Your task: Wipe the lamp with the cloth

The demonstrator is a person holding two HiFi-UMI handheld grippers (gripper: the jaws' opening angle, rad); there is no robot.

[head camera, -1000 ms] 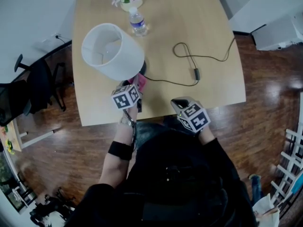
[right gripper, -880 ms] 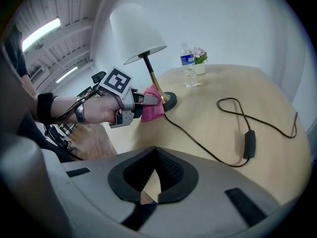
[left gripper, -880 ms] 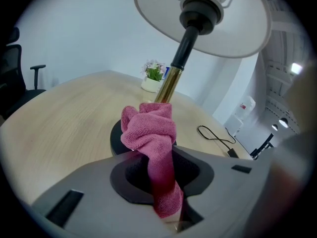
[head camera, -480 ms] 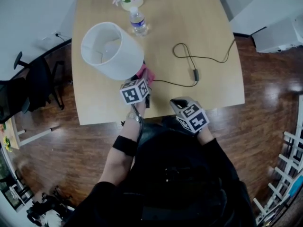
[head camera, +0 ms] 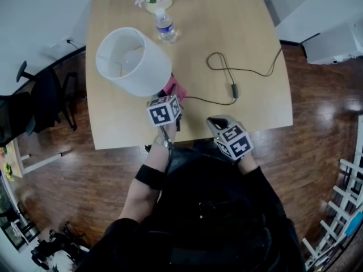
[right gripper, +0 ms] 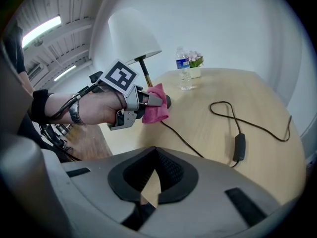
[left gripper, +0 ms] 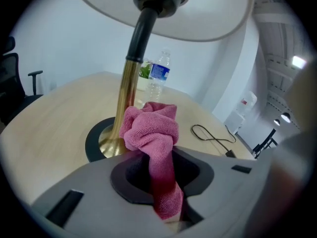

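Cloth (left gripper: 151, 130), pink and bunched, is clamped in the left claw (left gripper: 166, 192), its free wad standing just at the right of the lamp's (head camera: 133, 61) brass stem (left gripper: 124, 98), low down where it flares into the black base (left gripper: 96, 143); it looks to be against the stem, though contact is hard to confirm. Against the head view from 1 second ago, this claw has slid rightwards along the near side of the base, so more pink now shows past the shade's edge. Most of that shift came in the first half second, and it has barely moved since. That reads as 1 wiping stroke across the foot of the lamp just ending, with the shade and upper stem likely still to do. The right claw (right gripper: 148, 182) has its jaws together on nothing, and stays where it was over the near edge of the surface (head camera: 249, 27), well apart from the lamp.
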